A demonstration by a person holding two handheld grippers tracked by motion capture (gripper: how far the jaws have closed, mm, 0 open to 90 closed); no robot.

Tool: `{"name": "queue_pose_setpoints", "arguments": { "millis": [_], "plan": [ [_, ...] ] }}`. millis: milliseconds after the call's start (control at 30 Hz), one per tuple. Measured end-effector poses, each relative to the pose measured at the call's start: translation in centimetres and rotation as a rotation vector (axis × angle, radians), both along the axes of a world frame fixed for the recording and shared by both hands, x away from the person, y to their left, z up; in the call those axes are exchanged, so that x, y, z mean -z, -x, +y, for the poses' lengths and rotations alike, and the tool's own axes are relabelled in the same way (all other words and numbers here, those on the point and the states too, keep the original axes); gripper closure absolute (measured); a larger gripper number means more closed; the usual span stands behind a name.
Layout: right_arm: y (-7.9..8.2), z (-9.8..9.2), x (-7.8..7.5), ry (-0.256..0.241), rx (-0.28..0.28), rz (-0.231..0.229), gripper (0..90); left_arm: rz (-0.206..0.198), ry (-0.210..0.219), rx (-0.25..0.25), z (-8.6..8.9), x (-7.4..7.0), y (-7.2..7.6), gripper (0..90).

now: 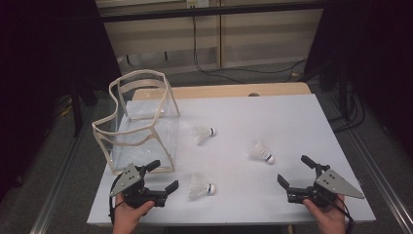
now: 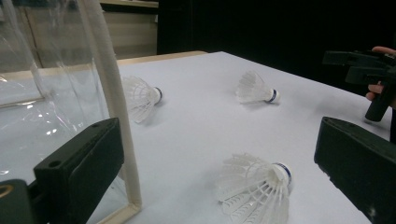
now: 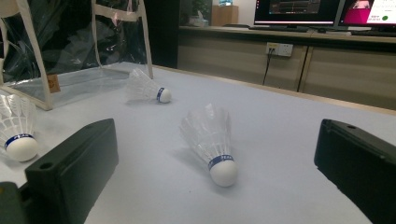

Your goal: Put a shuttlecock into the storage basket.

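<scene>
With both the left gripper (image 1: 162, 176) and right gripper (image 1: 295, 173) released and empty, the 3 shuttlecocks lie loose right of the clear bag (image 1: 122, 97), and the nearest shuttlecock (image 1: 200, 187) could roll away if a jaw nudges its feathers.

White table (image 1: 292, 112); monitors (image 3: 299, 9) behind; black cables (image 1: 234, 73) on floor.

Glossy clear plastic bag (image 1: 146, 129) – cream cloth trim; white feathered shuttlecocks (image 1: 202, 187) on a matt table (image 1: 272, 112).
</scene>
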State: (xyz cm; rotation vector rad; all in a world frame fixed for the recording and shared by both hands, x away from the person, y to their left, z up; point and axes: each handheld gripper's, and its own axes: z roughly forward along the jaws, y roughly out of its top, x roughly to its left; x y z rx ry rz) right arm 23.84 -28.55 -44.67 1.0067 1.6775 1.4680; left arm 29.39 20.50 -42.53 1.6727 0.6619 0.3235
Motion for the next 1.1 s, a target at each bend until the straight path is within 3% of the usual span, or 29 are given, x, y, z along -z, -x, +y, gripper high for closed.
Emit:
{"name": "queue_pose_setpoints", "arguments": {
  "millis": [233, 467, 800, 967, 1100],
  "plan": [
    [0.0, -0.1, 0.0, -0.003, 0.0, 0.002, 0.0, 0.018, -0.03, 0.049, -0.5, 0.1, 0.0, 2.8],
    [0.0, 0.0, 0.0, 0.002, -0.001, 0.0, 0.0, 0.061, -0.037, 0.079, -1.2, 0.2, -0.1, 3.7],
    [0.0, -0.1, 0.0, -0.001, 0.0, -0.001, 0.0, 0.137, -0.1, 0.146, -2.4, 0.4, -0.1, 4.6],
    [0.0, -0.1, 0.0, 0.001, 0.001, -0.001, 0.0, 0.176, -0.098, 0.17, -2.6, 0.4, -0.2, 8.6],
    [0.0, -0.1, 0.0, 0.002, 0.002, -0.003, 0.0, 0.183, -0.117, 0.181, -2.7, 0.5, -0.2, 10.5]
  ]
}}
